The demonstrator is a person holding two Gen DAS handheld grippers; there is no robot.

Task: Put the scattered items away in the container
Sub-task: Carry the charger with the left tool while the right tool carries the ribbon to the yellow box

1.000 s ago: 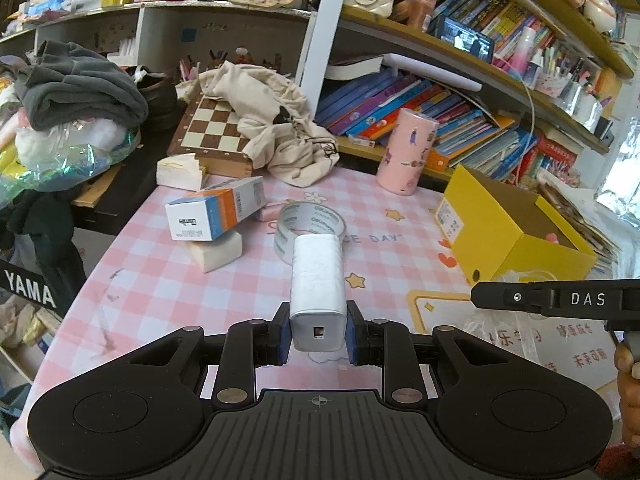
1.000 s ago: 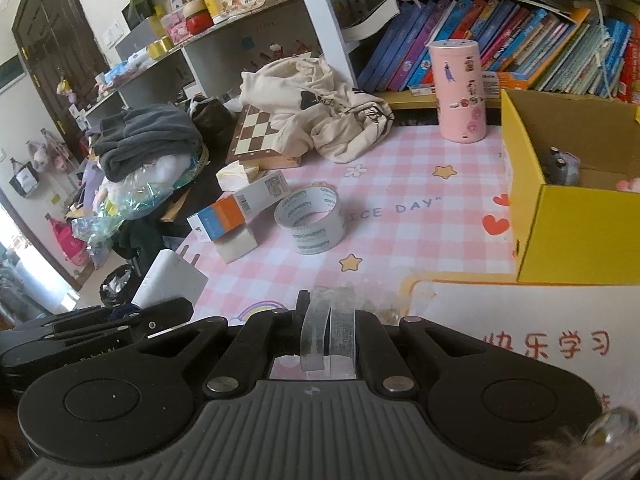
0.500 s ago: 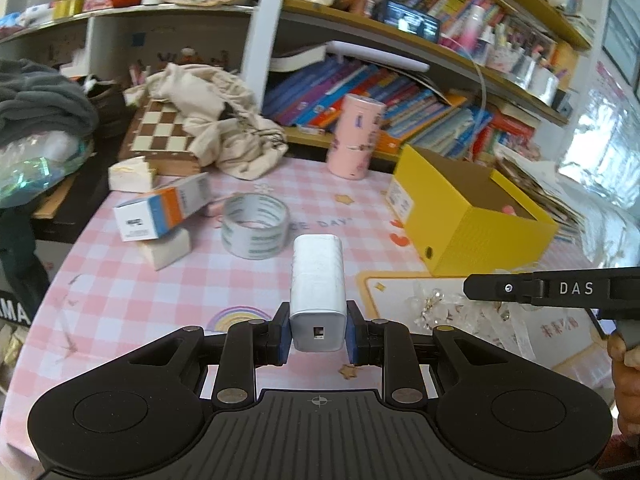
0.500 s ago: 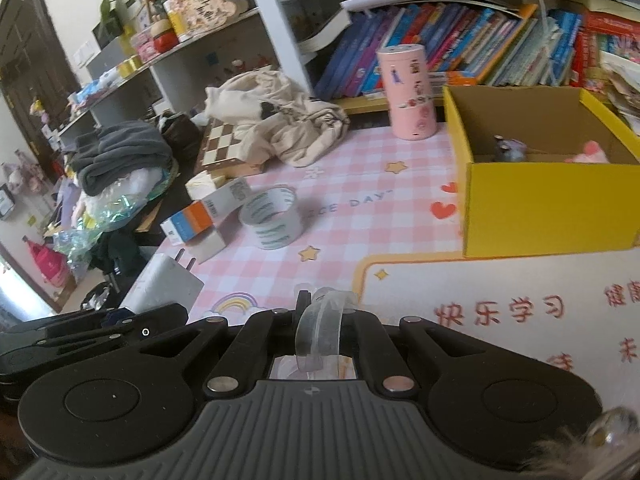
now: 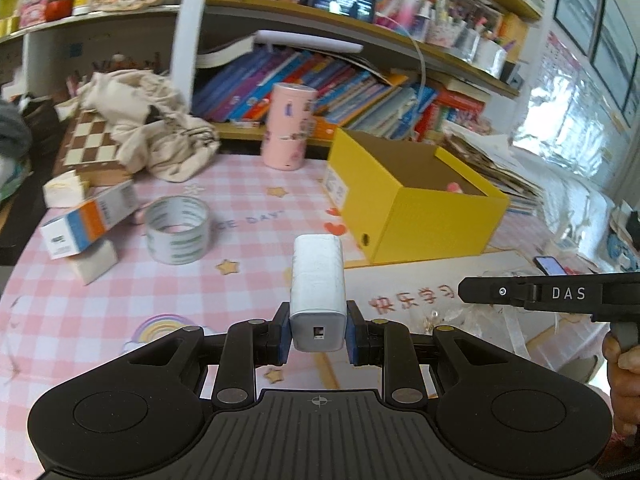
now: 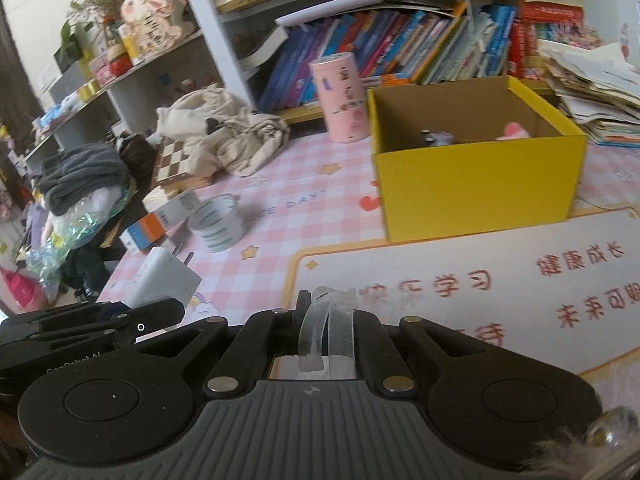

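My left gripper is shut on a white plug-in charger and holds it above the pink checked table. The right wrist view shows that charger at lower left with its prongs up. My right gripper is shut on a clear plastic bag; from the left wrist view the bag hangs under that gripper. The open yellow box stands ahead of both grippers, with a pink thing and a small grey thing inside. A roll of clear tape and an orange, blue and white carton lie at the left.
A pink cylinder tin stands behind the box. A chessboard under a beige cloth bag sits at the back left, beside a white block. Bookshelves line the back. A white mat with red characters covers the near right.
Both grippers have swung to the right across the table with their loads still held. The yellow box has come closer to the centre of both views.
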